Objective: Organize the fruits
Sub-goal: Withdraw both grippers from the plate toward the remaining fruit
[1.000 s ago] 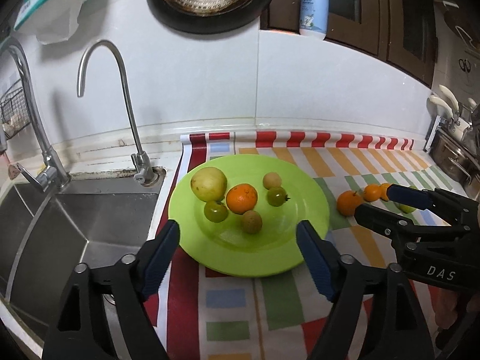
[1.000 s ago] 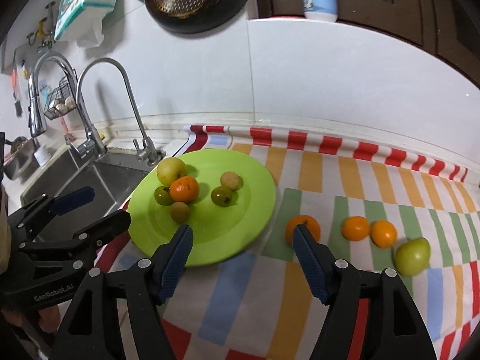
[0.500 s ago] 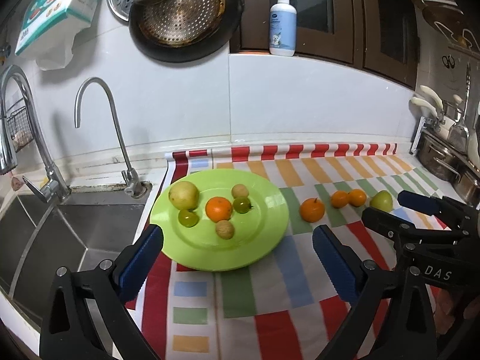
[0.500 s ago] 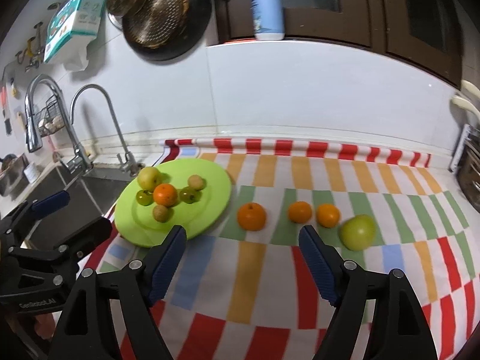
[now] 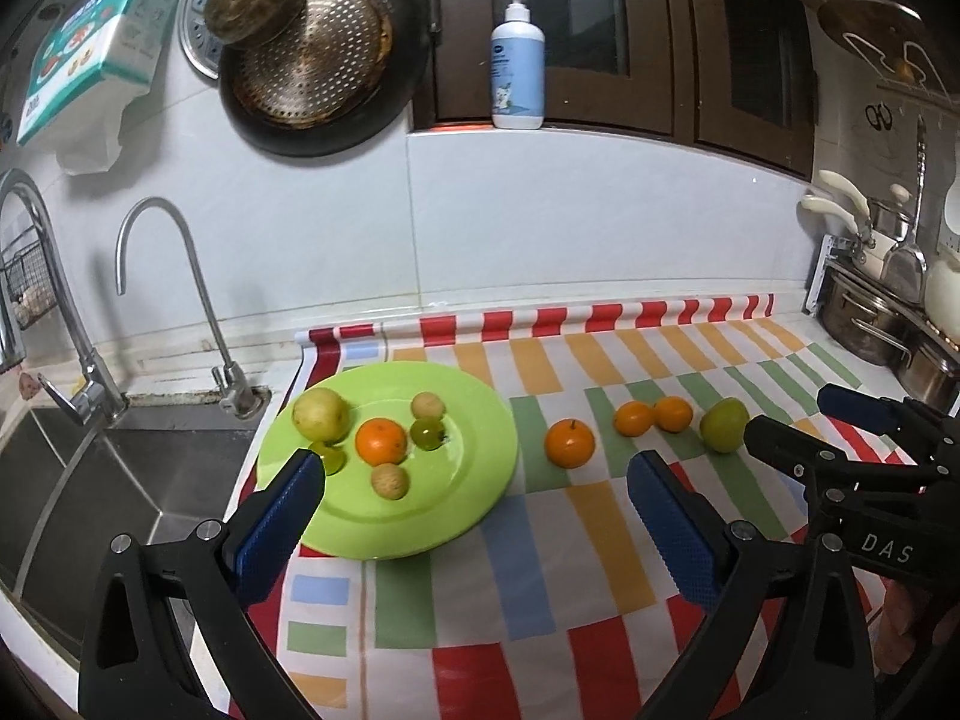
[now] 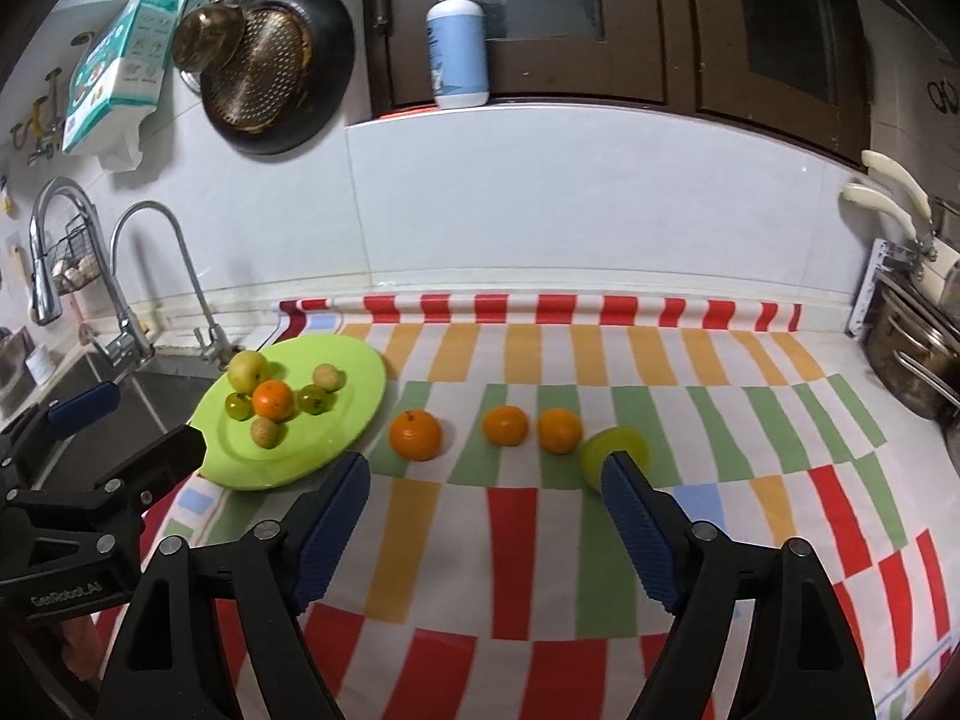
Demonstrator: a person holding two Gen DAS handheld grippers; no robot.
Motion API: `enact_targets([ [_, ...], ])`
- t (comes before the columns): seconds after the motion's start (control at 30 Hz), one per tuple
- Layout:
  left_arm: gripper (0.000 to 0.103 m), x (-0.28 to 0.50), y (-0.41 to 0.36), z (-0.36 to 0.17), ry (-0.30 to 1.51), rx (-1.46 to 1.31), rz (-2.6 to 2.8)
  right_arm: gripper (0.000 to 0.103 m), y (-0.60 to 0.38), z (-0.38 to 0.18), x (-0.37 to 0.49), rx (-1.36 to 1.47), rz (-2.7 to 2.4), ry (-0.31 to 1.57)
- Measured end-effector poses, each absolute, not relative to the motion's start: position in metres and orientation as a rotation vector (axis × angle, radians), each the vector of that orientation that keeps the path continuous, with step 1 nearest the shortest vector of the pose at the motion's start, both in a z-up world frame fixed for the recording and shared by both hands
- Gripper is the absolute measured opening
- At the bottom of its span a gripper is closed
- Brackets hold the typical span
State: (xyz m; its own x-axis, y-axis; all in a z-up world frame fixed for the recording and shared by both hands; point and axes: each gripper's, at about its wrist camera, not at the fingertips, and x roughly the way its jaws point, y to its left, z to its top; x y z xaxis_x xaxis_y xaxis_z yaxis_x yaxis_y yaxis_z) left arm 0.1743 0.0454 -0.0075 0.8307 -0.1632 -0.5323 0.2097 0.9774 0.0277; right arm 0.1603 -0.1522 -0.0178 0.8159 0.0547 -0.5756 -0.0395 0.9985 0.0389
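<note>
Both claws (left claw (image 5: 474,489), right claw (image 6: 486,495)) backed away, opening, empty.

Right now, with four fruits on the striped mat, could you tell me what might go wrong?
The round orange with a stem and green apple lie loose and could roll if nudged. The lime-green plastic plate sits right beside the steel sink; a push could tip it in.

- Upper left, my dark perforated pan (image 5: 312,54) hangs on the wall.
- Top centre: pump bottle (image 5: 517,66).
- Left: curved tap (image 5: 174,294) over the steel sink (image 5: 120,468).
</note>
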Motion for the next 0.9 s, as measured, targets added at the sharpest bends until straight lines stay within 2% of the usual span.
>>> enact_targets([
  [0.3, 0.103, 0.183, 0.025, -0.013, 0.558, 0.101, -0.21, 0.082, -0.176, -0.024, 0.166, 0.042, 0.023, 0.621],
  [0.9, 0.1, 0.228, -0.013, -0.057, 0.646, 0.159, -0.272, 0.082, -0.209, -0.066, 0.209, 0.082, 0.006, 0.727],
])
